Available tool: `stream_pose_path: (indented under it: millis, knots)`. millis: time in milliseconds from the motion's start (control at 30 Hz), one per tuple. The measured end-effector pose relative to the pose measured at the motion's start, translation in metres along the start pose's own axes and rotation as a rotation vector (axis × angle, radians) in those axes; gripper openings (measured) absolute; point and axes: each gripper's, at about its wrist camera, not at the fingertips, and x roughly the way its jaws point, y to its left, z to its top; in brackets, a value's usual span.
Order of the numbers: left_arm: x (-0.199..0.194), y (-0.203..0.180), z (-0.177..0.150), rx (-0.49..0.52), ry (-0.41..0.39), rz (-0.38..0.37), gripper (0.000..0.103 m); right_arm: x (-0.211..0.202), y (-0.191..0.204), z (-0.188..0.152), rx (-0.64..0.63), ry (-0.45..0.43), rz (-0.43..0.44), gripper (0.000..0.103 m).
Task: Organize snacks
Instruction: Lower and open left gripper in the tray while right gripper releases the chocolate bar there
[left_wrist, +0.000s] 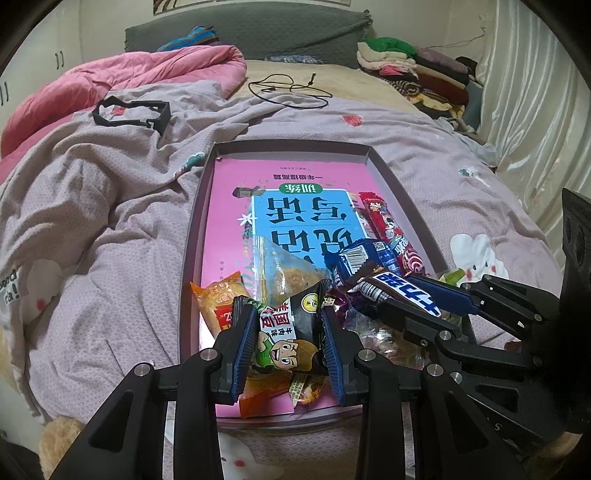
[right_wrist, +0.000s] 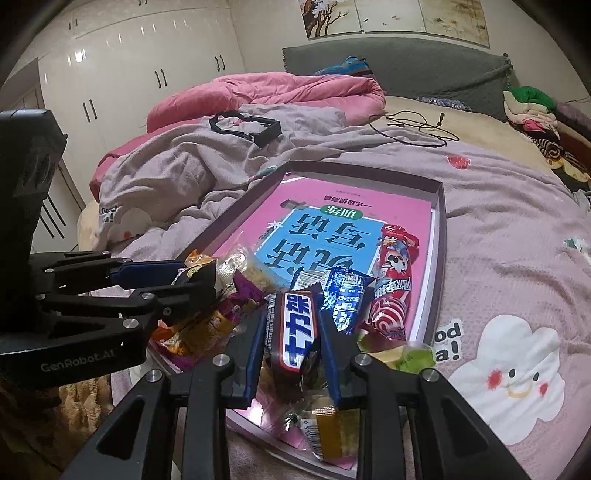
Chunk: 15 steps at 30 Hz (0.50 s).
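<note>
While both claws hang over the near end of the tray, each is clamped on 1 snack. The left claw grips a black pack printed with a cartoon face, its blue pads pressed against the pack's 2 sides, held just above the orange packets at the tray's near edge. The right claw is closed on a brown chocolate bar with white and blue lettering, the bar pointing away along the fingers.

Inside the tray lies a pink book with a blue panel, and snacks are heaped on its near part: a clear pouch of something tan, a blue wrapper and a long red pack along the tray's right side, touching each other. A green-and-yellow wrapper sits by the near right edge; whether inside or outside the rim, I cannot tell.

The tray rests on a bed covered by a mauve sheet. Well beyond it lie a black frame, a thin cable and a pink quilt.
</note>
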Motion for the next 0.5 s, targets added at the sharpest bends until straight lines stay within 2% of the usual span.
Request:
stream_pose_path:
  millis: [500]
  knots:
    - [-0.0002,-0.0019,0.0000,-0.003,-0.007,-0.012,0.037,-0.0066,-0.0001,-0.0032,-0.005,-0.011,0.004,0.029]
